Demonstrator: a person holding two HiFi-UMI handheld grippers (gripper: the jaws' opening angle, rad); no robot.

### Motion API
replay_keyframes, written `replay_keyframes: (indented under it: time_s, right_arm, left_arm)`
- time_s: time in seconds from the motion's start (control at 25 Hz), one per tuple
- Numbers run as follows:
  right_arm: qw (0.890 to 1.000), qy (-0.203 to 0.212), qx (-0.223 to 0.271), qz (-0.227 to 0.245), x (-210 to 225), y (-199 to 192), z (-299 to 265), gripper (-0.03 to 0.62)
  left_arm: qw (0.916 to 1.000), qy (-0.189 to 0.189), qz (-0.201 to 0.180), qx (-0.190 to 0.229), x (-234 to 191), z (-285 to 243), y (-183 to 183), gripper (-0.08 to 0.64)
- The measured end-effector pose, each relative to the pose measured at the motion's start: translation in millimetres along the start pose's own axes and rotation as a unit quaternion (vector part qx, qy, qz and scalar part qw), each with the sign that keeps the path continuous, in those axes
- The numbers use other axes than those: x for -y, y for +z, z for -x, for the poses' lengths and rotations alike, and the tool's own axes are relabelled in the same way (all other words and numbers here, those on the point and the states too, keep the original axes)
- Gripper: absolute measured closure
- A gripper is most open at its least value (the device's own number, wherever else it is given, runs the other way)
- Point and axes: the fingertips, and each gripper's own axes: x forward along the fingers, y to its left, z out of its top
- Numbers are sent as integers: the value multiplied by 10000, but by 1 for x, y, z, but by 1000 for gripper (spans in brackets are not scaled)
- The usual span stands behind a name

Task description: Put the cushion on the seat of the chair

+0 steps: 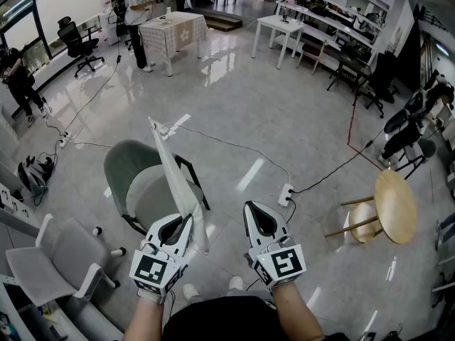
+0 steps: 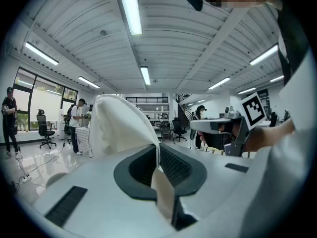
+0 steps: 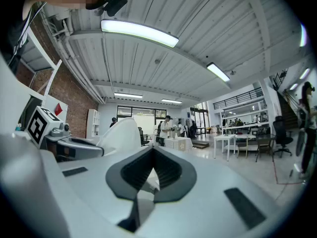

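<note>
Left gripper [image 1: 183, 220] pinches the white cushion [image 1: 174, 169], upright ahead of it above the chair [image 1: 131, 172]; right gripper [image 1: 254, 206] alongside, jaws together, empty.

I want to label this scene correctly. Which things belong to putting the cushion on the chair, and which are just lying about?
For the job: white cushion, pinched in the left tongs; grey-green chair; right tongs, shut and empty.
Just lying about: round wooden table; power strip; grey armchair; table with cloth.
</note>
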Motion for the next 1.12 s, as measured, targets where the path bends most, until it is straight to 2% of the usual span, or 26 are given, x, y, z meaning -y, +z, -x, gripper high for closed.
replay_keyframes:
  time_s: [0.36, 0.64, 0.76, 0.92, 1.12]
  right_arm:
    - [10000, 85, 28, 0, 28, 3, 11, 586]
    - [9990, 422, 61, -162, 41, -3, 21, 584]
    - [9987, 487, 39, -154, 51, -6, 28, 584]
    - [9978, 527, 1, -401, 70, -13, 31, 584]
    - [9968, 654, -69, -452, 78, -19, 19, 584]
  left_arm:
    - [9998, 65, 134, 125, 25, -22, 11, 531]
    - [9995, 281, 84, 92, 42, -33, 8, 531]
    - [9992, 374, 104, 51, 52, -37, 7, 531]
    - [9990, 427, 72, -53, 65, -46, 6, 531]
    - [9986, 522, 42, -119, 62, -55, 3, 531]
